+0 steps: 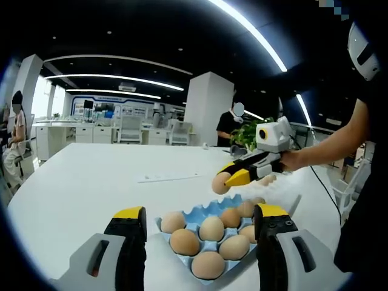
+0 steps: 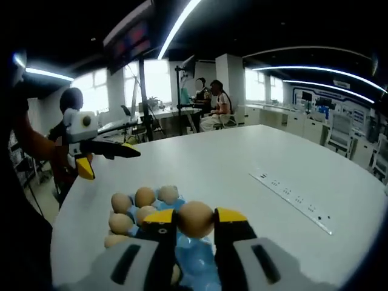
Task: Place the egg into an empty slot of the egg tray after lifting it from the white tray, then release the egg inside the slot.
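A blue egg tray (image 1: 189,212) with several brown eggs (image 1: 211,228) lies on the white table, just ahead of my left gripper (image 1: 200,219). That gripper's jaws stand wide open with nothing between them. My right gripper (image 1: 239,176) comes in from the right, above the tray's far edge, shut on a brown egg (image 1: 221,183). In the right gripper view, this egg (image 2: 195,219) sits pinched in the right gripper (image 2: 195,220), over the blue tray (image 2: 197,257) and its eggs (image 2: 145,197). The left gripper (image 2: 97,154) hovers open at the left.
More eggs (image 1: 265,179) lie behind the right gripper. A thin white strip (image 2: 291,194) lies on the table (image 1: 91,176). A person's arm (image 1: 327,148) reaches in from the right. People sit and stand at desks beyond the table's far edge.
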### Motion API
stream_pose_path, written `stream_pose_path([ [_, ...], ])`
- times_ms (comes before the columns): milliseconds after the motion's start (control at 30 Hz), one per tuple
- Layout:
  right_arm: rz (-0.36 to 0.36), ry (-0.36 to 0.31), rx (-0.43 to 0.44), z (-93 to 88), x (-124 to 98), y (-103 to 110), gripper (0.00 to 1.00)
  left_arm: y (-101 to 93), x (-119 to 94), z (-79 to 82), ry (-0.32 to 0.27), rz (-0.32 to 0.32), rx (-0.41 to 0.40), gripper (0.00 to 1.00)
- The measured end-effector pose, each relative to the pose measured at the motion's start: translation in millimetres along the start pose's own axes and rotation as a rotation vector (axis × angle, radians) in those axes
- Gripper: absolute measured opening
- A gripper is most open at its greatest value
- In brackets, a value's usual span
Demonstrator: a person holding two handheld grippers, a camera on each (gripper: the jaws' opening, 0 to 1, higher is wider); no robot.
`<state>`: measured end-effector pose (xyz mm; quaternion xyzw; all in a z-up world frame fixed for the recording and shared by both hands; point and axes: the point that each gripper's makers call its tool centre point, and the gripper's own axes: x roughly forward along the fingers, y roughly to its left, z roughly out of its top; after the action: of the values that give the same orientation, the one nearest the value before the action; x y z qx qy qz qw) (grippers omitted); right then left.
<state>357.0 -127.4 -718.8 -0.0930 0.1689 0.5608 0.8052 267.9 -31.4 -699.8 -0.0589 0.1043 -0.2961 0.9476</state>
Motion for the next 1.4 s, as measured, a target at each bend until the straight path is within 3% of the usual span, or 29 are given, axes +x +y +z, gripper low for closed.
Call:
stream_pose_path([
  [767,0.121,0.063,-0.001,-14.7,54.6,32.2,0.24,5.0,-4.0,-0.9,-0.002,0.028,0.013,0.76],
  [1000,0.141,0.103,-0.001,-26.0,60.6,34.7,0.24,4.0,-3.5,-2.9,0.004,0.018,0.009,0.75],
  [1400,0.149,0.127,0.033,-28.1,67.4,30.6,0.24,5.3,0.6,-6.0,0.01,0.006,0.004,0.73],
])
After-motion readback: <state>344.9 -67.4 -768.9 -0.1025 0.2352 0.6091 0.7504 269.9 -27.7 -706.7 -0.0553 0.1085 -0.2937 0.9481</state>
